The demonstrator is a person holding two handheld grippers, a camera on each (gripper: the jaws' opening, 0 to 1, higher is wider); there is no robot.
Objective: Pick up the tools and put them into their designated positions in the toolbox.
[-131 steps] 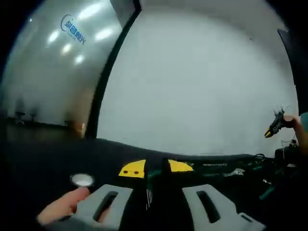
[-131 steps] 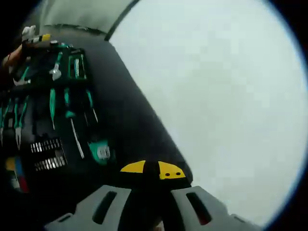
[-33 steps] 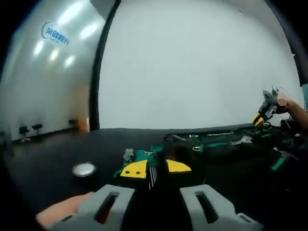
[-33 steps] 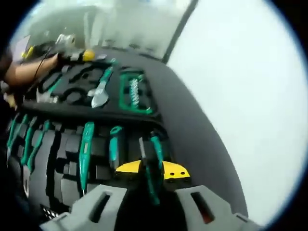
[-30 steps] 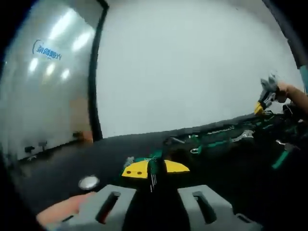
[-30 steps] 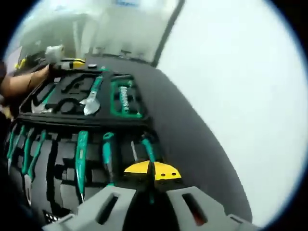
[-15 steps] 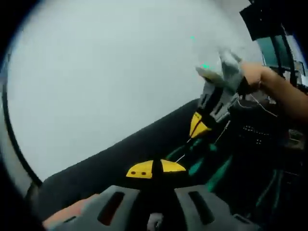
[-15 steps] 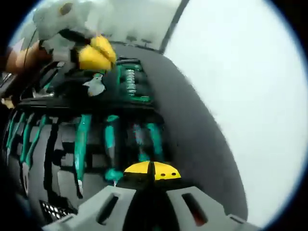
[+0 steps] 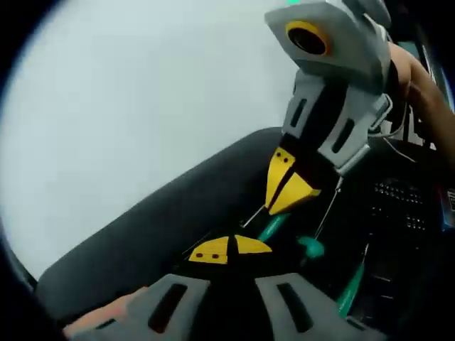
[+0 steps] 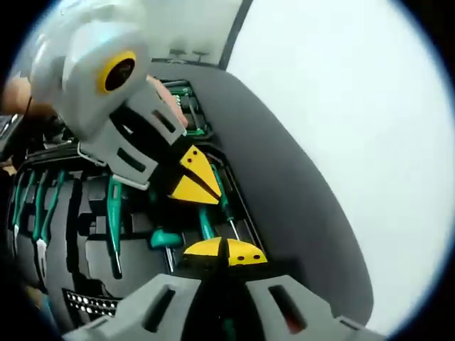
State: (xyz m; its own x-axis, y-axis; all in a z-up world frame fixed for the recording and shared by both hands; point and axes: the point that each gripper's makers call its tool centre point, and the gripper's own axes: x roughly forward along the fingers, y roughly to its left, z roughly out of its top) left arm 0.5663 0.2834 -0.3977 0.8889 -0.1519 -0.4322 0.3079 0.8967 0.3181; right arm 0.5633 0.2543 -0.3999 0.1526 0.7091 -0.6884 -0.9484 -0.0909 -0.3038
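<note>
**Both grippers met over the toolbox's screwdriver slots**

Left gripper (image 9: 229, 249), seen from its own camera: yellow tips pressed together, nothing visible between them, poised just above the black foam toolbox (image 9: 398, 234). Right gripper (image 9: 288, 192) reaching down into the same view from above the toolbox, yellow tips likewise drawn to a point, close to the left gripper's tips but apart from them. Beneath the two, a green-handled screwdriver (image 9: 271, 229) lying in the toolbox, with a second teal handle (image 9: 311, 246) just beside it and thin metal shafts running off from both. Rows of small sockets (image 9: 402, 206) deeper in the toolbox.

From the right gripper view: right gripper (image 10: 226, 251) with tips closed together, low over the near edge of the toolbox (image 10: 85, 249). Left gripper (image 10: 193, 181) slanting in across the toolbox, tips shut, nearly touching the right gripper's. Cannot tell whether either pinches a tool. Under the tips, a green screwdriver (image 10: 206, 224) with its shaft alongside, and another teal handle (image 10: 165, 238) lying crosswise next to it. More green-handled drivers (image 10: 112, 206) seated in slots toward the toolbox's middle, pliers (image 10: 32, 206) at its far side, a bit rack (image 10: 89, 302) at its near corner. Toolbox resting on a dark grey table (image 10: 298, 213), pale wall (image 10: 355, 106) beyond.
</note>
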